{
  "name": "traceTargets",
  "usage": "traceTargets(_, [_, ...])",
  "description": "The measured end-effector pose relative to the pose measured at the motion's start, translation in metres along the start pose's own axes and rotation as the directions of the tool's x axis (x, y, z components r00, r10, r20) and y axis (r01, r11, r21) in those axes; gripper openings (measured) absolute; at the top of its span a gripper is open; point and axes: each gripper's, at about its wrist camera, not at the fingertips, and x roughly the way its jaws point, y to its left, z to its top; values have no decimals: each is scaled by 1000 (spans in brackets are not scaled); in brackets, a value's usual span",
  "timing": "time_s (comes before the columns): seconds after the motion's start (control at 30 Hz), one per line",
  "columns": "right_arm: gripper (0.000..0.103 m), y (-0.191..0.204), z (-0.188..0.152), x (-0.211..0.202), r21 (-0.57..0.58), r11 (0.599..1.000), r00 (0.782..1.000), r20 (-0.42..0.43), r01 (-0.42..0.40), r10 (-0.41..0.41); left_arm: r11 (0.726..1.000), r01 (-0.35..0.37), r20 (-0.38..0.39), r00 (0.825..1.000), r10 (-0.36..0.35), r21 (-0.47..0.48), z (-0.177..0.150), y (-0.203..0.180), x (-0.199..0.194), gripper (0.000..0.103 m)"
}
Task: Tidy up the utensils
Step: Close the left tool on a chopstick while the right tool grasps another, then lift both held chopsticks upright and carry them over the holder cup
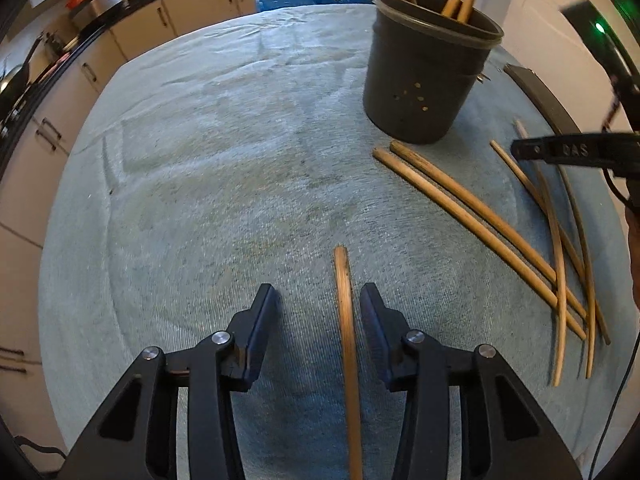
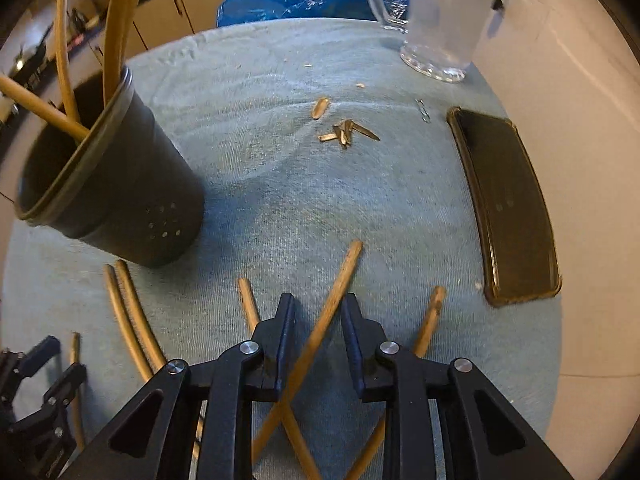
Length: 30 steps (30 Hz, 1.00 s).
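Left gripper tilted steeply down, jaws apart around one chopstick, lower centre. Right gripper likewise, jaws apart astride another chopstick. Holder left.

We see open towel left of the holder, free for passage. Right side obstructed: loose sticks crisscross beside the holder; the phone and glass mug block the far right edge.

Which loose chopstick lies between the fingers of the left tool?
The single chopstick, lying alone between the left tool's fingers; the other loose ones lie grouped farther right.
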Motion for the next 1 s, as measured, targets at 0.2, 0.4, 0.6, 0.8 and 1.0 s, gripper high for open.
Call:
traceTargets(0.2, [7,9,9,-1,15,1000,1000,-21,-16,17,1000,-1,25,1000,1,16,1,1,-1,7])
traceTargets(0.4, [7,3,-7,-30,80,986,987,86,-143,136,991,109,130,987,-99,-77,-21,20,-32,6])
traceTargets(0.6, [7,1,-37,-75,48,980,957,230,-194,179,978,171,272,953,-132,-121,-39,31,-81,6])
traceTargets(0.8, [7,0,-67,-121,6,973,904,371,-233,214,960,226,377,914,-151,-163,-48,37,-119,6])
traceTargets(1.0, [7,-2,-93,-150,-24,962,846,469,-274,253,966,198,487,869,-93,-168,-62,30,-156,6])
